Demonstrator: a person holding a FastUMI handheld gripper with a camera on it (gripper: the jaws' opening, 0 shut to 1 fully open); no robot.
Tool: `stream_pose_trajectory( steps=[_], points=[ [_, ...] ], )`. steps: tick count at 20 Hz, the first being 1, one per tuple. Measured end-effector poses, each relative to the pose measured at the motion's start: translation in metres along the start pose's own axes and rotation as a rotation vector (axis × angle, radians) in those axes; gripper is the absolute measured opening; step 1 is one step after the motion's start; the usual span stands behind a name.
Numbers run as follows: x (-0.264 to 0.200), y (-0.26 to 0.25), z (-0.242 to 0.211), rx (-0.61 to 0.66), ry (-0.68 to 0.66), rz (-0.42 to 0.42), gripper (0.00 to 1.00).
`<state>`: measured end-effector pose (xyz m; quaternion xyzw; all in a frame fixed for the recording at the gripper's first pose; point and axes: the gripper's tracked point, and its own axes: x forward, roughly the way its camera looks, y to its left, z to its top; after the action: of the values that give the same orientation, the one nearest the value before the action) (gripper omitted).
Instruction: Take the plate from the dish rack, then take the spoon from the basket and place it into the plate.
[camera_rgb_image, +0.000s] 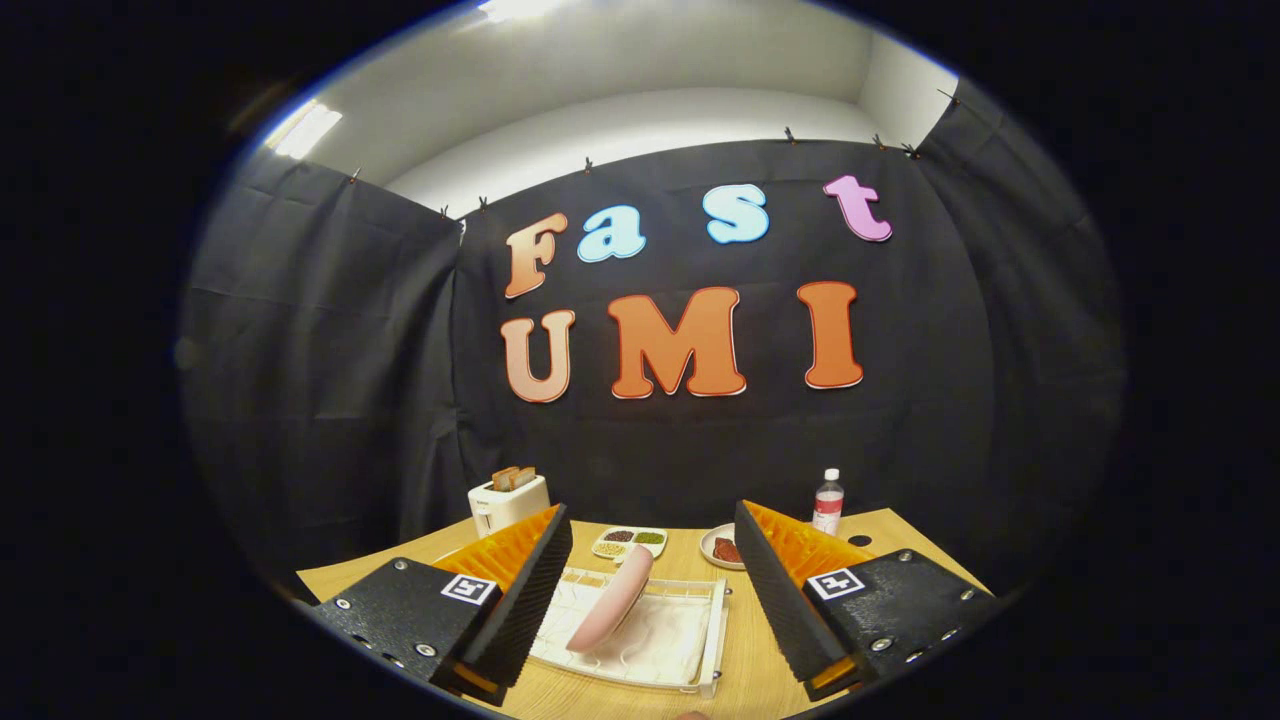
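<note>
Above the near edge of the desk (880, 530), the hand-held gripper (650, 585) is seen with fingers spread wide; nothing is held or touched by them. Between the fingers, slightly ahead, the dish rack (690, 650) is seen lying on the desk, white, with a pale mat or tray inside it. The plate (612, 600), pink, is stood on edge in the rack, tilted, nearer the left finger but apart from it.

Far side of the desk: a white toaster (507, 503) with two slices of toast sticking up is placed at far left. A small white divided dish (630, 541) with dark and green contents is set at far centre. A small plate (722, 547) with something reddish-brown is set just right of it, partly hidden by the right finger. A clear bottle (828, 502) with a red label is stood at far right, against the black cloth wall. A dark round spot on the desk is seen near the bottle.

Desk surface is light wood. Pale wall and ceiling lights are seen above the cloth.

Spoon and basket cannot be made out. Rack's near edge is cut off.
</note>
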<state>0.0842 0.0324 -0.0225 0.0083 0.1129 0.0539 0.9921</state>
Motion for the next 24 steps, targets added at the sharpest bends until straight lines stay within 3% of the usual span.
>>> stream_pose_trajectory(
  steps=[3, 12, 24],
  points=[
    [0.025, 0.013, -0.022, 0.007, 0.107, 0.06, 0.97],
    [0.093, -0.001, -0.082, 0.027, 0.448, -0.004, 0.97],
    [0.112, 0.02, -0.153, 0.072, 0.85, 0.005, 0.93]
  ],
)
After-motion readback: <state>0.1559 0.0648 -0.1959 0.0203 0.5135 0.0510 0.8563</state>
